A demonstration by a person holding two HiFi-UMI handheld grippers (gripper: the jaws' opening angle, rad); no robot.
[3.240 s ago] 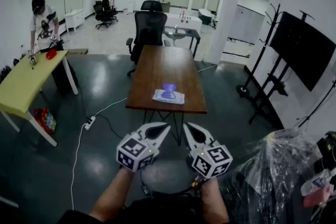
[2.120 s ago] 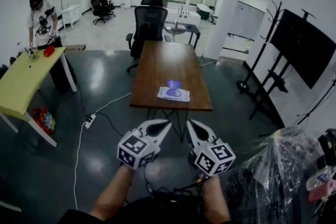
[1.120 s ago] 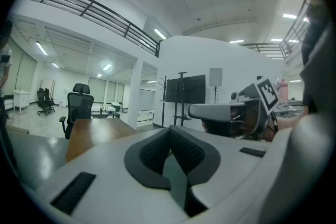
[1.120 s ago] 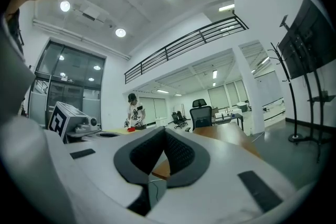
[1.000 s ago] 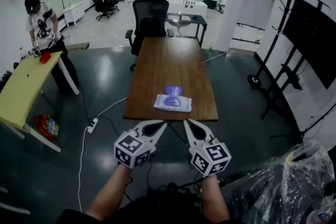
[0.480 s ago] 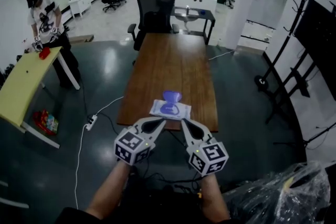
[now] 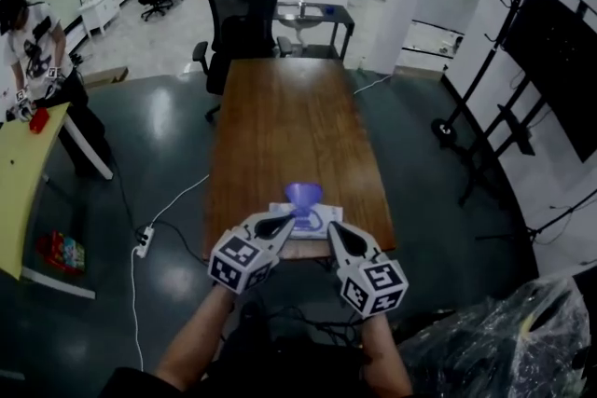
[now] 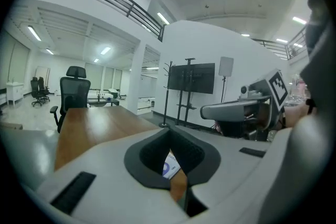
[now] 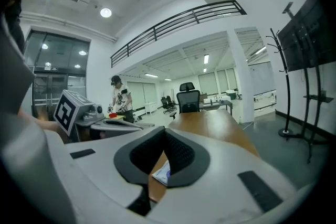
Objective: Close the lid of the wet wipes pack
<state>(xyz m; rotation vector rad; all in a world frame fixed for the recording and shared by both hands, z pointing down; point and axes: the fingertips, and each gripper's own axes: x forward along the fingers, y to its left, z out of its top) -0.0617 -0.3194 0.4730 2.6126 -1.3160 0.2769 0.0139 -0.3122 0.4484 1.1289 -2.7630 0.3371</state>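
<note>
- well, in the head view we are only at the approach: the wet wipes pack [image 7: 310,226] lies at the near edge of the table [image 7: 280,116], with its purple lid [image 7: 303,195] standing open on the far side.
- the left gripper [image 7: 284,219] and right gripper [image 7: 333,230] hover just near of the pack, touching nothing.
- in the left gripper view the jaws meet at their tips and grip nothing; the pack shows beyond them.
- the right gripper view shows the same: jaws together, empty.
- next, we judge, one gripper must reach past the lid and press it down flat.
</note>
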